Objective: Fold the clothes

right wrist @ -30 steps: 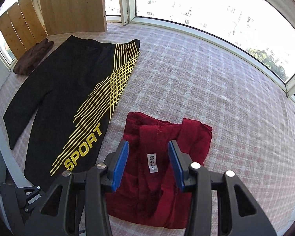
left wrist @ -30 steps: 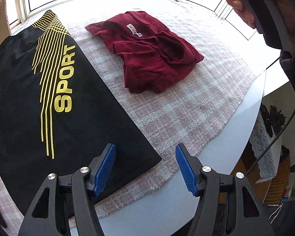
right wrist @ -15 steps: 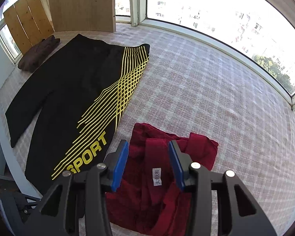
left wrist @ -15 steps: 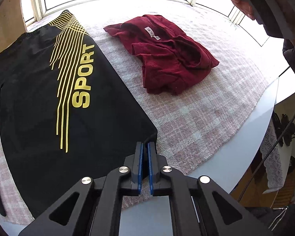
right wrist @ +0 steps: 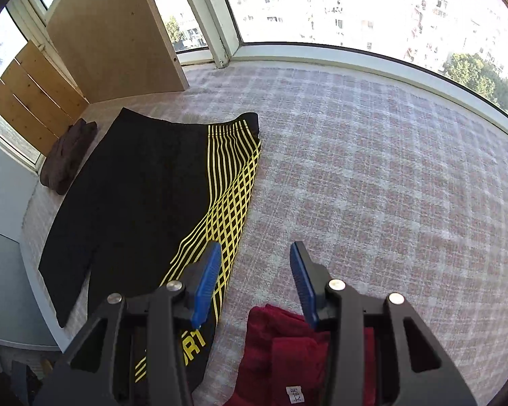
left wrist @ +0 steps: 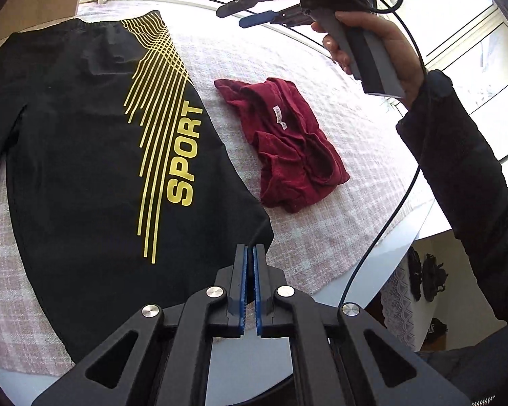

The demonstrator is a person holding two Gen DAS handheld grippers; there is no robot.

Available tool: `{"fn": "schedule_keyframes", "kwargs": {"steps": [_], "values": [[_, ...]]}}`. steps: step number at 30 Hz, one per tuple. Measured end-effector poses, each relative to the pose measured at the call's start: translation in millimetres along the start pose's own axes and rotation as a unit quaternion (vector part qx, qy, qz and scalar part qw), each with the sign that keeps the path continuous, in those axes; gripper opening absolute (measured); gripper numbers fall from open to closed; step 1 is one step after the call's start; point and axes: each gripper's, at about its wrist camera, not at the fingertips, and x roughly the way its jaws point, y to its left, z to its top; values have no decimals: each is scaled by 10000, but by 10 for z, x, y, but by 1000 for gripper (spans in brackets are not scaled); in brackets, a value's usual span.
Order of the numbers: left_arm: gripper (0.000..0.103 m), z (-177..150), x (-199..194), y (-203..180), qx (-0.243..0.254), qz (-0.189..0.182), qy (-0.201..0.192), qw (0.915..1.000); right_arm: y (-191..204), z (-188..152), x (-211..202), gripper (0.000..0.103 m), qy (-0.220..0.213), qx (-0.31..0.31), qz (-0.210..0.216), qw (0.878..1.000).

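Left gripper (left wrist: pixel 249 284), clamped on the black yellow-striped sport trousers (left wrist: pixel 94 155) hem corner, begins folding; right gripper (right wrist: pixel 254 280) hovers open, needing the waistband ahead.

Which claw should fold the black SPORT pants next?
Probably the left claw: it sits shut right at the black SPORT pants hem corner. The right claw hangs open, higher up.
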Motion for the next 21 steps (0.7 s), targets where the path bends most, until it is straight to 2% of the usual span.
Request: {"fn": "schedule_keyframes", "kwargs": {"steps": [3, 5, 10, 14, 16, 19, 20, 21], "values": [[3, 61, -95, 148, -191, 60, -114, 9997, 80, 440, 393, 42, -6, -249, -456, 9987], [3, 80, -146, 257, -308, 102, -162, 9993, 51, 705, 662, 42, 17, -240, -573, 9981], [3, 105, -295, 496, -560, 141, -332, 9978, -52, 1098, 1189, 42, 374, -128, -399, 9984], [3, 106, -344, 599, -659, 105, -372, 9971, -36, 1202, 1327, 42, 477, -163, -206, 9985], [3, 107, -364, 632, -690, 82, -384, 9968, -22, 1229, 1367, 42, 586, -181, -268, 9978], [3, 105, -396, 673, -720, 46, -405, 9966, -35, 1234, 1398, 42, 749, -6, 177, 9970], [3, 104, -408, 683, -722, 34, -414, 9965, -39, 1225, 1406, 35, 786, 49, 227, 9966], [3, 103, -417, 693, -722, 21, -423, 9965, -42, 1216, 1414, 16, 823, 103, 278, 9962]]}}
